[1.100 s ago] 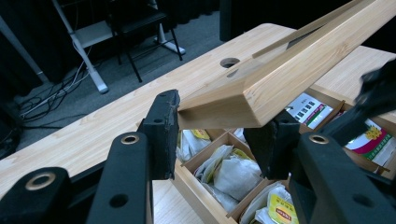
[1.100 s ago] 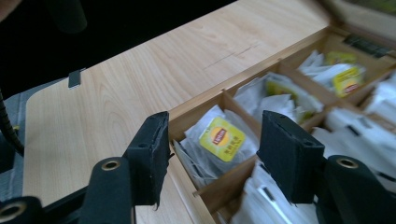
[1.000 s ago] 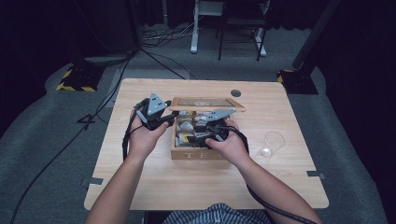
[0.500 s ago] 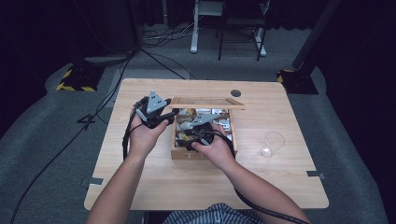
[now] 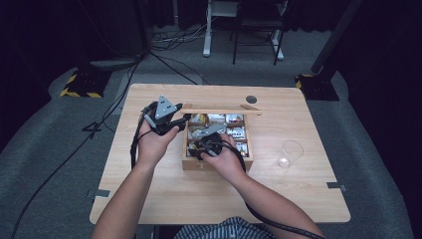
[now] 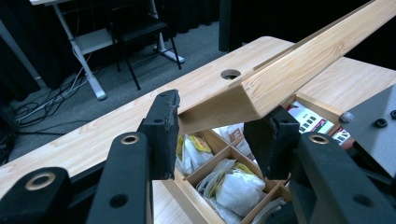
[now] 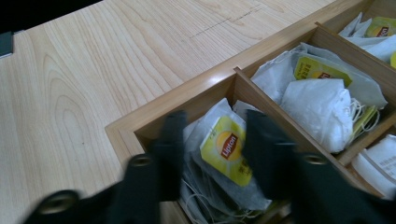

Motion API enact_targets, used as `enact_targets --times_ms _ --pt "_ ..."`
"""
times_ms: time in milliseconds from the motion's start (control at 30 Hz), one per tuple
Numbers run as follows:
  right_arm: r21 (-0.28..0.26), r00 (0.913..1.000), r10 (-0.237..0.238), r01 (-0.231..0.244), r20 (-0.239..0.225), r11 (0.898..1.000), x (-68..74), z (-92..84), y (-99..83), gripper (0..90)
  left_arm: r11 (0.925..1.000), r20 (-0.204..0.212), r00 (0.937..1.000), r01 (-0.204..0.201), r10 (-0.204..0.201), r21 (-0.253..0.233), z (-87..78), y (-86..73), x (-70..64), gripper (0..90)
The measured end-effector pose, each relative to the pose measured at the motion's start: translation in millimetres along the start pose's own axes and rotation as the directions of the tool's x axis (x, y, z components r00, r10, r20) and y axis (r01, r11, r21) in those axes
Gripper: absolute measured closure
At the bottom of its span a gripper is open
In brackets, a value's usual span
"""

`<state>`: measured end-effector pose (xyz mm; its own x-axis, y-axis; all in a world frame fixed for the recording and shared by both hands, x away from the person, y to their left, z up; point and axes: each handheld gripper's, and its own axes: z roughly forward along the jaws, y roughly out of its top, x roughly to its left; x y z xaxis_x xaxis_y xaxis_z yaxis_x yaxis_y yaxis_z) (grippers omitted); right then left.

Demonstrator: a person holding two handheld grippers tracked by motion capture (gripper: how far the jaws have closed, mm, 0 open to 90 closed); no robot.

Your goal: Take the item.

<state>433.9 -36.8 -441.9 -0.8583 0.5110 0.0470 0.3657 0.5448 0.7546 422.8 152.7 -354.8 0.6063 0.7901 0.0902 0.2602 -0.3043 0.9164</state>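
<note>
The left gripper (image 5: pixel 180 121), left of centre in the high view, is clamped on the corner of the wooden lid (image 6: pixel 289 70), holding it raised above the far side of the tea box (image 5: pixel 216 163). At frame centre the right gripper (image 7: pixel 212 140) is down in the box's corner compartment, its jaws just closing around a yellow-tagged tea bag (image 7: pixel 223 150); I cannot tell if they press it yet
</note>
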Motion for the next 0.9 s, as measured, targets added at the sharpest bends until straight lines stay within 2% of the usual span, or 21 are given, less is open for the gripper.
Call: enact_targets --times_ms 100,167,333,467,533,567,600,700,767,800,900 --pt "-0.003 0.9999 0.006 -0.006 -0.009 1.000 -2.1 -3.2 0.4 82.6 1.0000 -0.001 1.0000 -0.001 0.001 0.000 0.0 -0.2 -0.1 55.9" --pt "-0.001 0.9999 0.009 -0.009 -0.011 1.000 -3.1 -4.4 0.9 86.2 1.0000 -0.001 1.0000 0.000 0.000 0.000 0.0 -0.1 -0.3 55.9" --pt "-0.008 0.9998 -0.020 0.020 -0.007 1.000 -2.2 -6.4 2.4 88.5 1.0000 -0.001 1.0000 0.001 -0.001 0.000 0.0 -0.3 -0.5 55.9" --pt "-0.019 0.9999 -0.008 0.008 -0.009 1.000 -2.3 -6.1 0.3 87.9 1.0000 -0.001 1.0000 0.001 -0.001 -0.001 0.0 -0.3 -0.5 55.9" --pt "-0.021 0.9998 0.007 -0.007 -0.020 1.000 -3.5 -4.9 -0.2 82.4 1.0000 -0.001 1.0000 0.000 0.000 0.000 0.0 -0.4 -0.5 55.9" --pt "-0.018 0.9996 0.017 -0.017 -0.023 1.000 -4.0 -3.7 -0.4 69.7 1.0000 0.000 1.0000 0.000 0.000 0.000 0.0 -0.5 -0.6 55.9" --pt "-0.012 0.9994 0.028 -0.028 -0.021 1.000 -3.8 -1.9 -0.6 61.4 1.0000 0.000 1.0000 0.000 0.000 -0.001 0.0 -0.6 -0.6 55.9" --pt "-0.005 0.9997 0.022 -0.022 0.010 1.000 -1.9 2.5 -1.8 52.6 1.0000 -0.001 1.0000 0.000 0.000 -0.003 0.0 -0.8 -0.4 55.8" --pt "0.001 0.9993 0.030 -0.030 0.021 1.000 -2.8 5.7 -3.2 52.1 1.0000 0.000 1.0000 0.001 -0.001 -0.004 0.1 -0.9 -0.5 55.8" --pt "0.002 0.9993 0.033 -0.033 0.020 0.999 -3.5 7.1 -3.9 54.9 1.0000 0.001 1.0000 0.004 -0.004 -0.005 0.2 -1.0 -0.8 55.8" --pt "0.001 0.9996 0.027 -0.027 0.006 1.000 -6.1 5.4 -4.4 72.4 1.0000 0.001 1.0000 0.000 0.000 -0.003 0.0 -1.2 -0.7 55.8"
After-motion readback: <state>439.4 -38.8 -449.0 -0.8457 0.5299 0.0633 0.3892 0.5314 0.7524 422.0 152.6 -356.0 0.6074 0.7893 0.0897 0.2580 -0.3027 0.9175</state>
